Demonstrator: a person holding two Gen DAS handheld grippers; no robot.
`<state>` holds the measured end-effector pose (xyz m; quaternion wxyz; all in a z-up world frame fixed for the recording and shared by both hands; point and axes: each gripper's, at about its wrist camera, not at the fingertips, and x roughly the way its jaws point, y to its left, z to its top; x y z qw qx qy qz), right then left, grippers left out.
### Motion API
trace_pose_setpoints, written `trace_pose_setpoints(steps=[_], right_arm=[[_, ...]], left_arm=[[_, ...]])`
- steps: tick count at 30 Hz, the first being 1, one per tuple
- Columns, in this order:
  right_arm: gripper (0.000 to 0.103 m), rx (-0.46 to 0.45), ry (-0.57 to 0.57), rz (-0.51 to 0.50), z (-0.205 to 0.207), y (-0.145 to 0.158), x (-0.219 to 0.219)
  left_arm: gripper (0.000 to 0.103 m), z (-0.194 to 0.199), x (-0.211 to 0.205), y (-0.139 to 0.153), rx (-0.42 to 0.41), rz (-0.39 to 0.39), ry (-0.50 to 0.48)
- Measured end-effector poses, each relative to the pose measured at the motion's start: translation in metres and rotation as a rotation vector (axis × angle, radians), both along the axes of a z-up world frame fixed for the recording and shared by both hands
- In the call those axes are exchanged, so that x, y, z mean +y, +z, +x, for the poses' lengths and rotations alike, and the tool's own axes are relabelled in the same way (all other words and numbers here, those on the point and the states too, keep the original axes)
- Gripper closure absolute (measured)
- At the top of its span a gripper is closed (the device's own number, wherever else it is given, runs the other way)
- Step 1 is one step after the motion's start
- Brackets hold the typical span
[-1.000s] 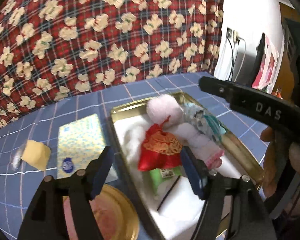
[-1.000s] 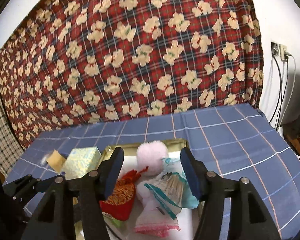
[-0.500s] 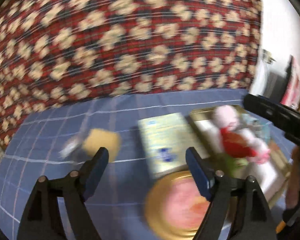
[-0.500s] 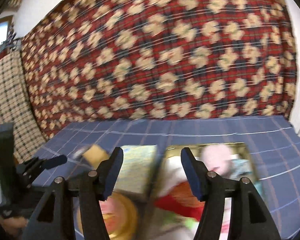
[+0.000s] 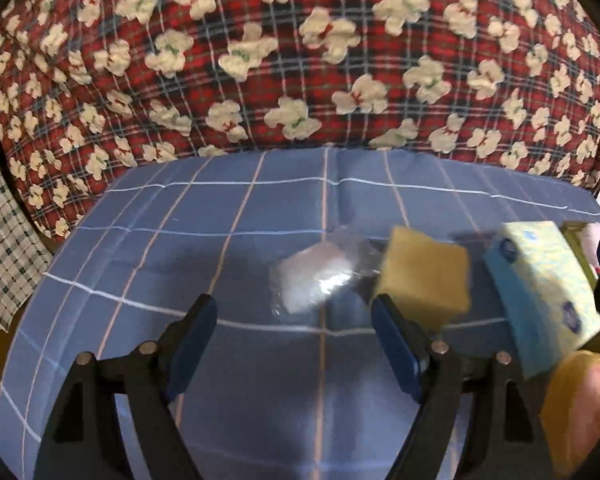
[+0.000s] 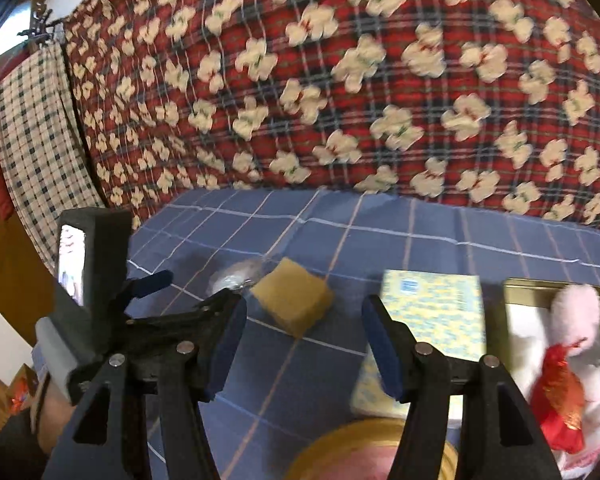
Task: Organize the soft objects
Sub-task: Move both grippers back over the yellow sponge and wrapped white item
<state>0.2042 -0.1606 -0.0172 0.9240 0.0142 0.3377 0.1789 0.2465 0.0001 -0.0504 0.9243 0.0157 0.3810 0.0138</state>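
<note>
The sponge [image 5: 424,276], a yellow block, lay on the blue checked cloth [image 5: 260,208] of the worktop, just past the right finger of our left hand-held gripper [image 5: 294,342], whose jaws stood wide with nothing between them. Touching the sponge on its left, we saw a clear plastic packet [image 5: 320,278], blurred. To the right of the sponge lay a pale tissue pack [image 5: 544,292] printed blue and yellow, and nearer us a round gold lid [image 5: 580,408].

Our right hand-held gripper [image 6: 302,346] also stood wide and held nothing. Beyond its fingers we saw the sponge [image 6: 292,304] on the cloth, with the tissue pack [image 6: 432,304] near it on the right. Farther right stood a gold tin [image 6: 540,288] holding a pink plush toy [image 6: 576,316] and a red pouch [image 6: 558,396]. Behind the worktop hung a red plaid blanket [image 6: 340,80] patterned with cream bears.
</note>
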Motion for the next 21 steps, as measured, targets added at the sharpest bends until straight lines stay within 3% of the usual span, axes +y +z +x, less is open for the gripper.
trace_pose_setpoints(steps=[6, 8, 10, 11, 12, 13, 15, 21], right_arm=[[0.041, 0.085, -0.023, -0.011, 0.031, -0.011, 0.015], [0.041, 0.120, -0.021, -0.014, 0.041, -0.017, 0.021], [0.041, 0.141, -0.027, -0.032, 0.048, -0.024, 0.028], [0.041, 0.150, -0.029, -0.036, 0.051, -0.026, 0.031], [0.041, 0.160, -0.030, -0.038, 0.055, -0.028, 0.033], [0.041, 0.167, -0.033, -0.047, 0.058, -0.030, 0.037], [0.041, 0.176, -0.045, -0.069, 0.063, -0.032, 0.043], [0.041, 0.199, -0.079, -0.109, 0.075, -0.036, 0.055]], left_arm=[[0.023, 0.018, 0.002, -0.012, 0.029, -0.047, -0.054], [0.027, 0.024, 0.002, -0.017, 0.040, -0.046, -0.064], [0.054, 0.028, 0.004, -0.021, 0.053, -0.057, -0.077], [0.062, 0.031, 0.006, -0.026, 0.072, -0.076, -0.082], [0.085, 0.033, 0.010, -0.029, 0.090, -0.105, -0.089], [0.095, 0.035, 0.012, -0.031, 0.104, -0.135, -0.098], [0.095, 0.034, 0.018, -0.031, 0.100, -0.171, -0.102], [0.093, 0.027, 0.025, -0.027, 0.060, -0.157, -0.085]])
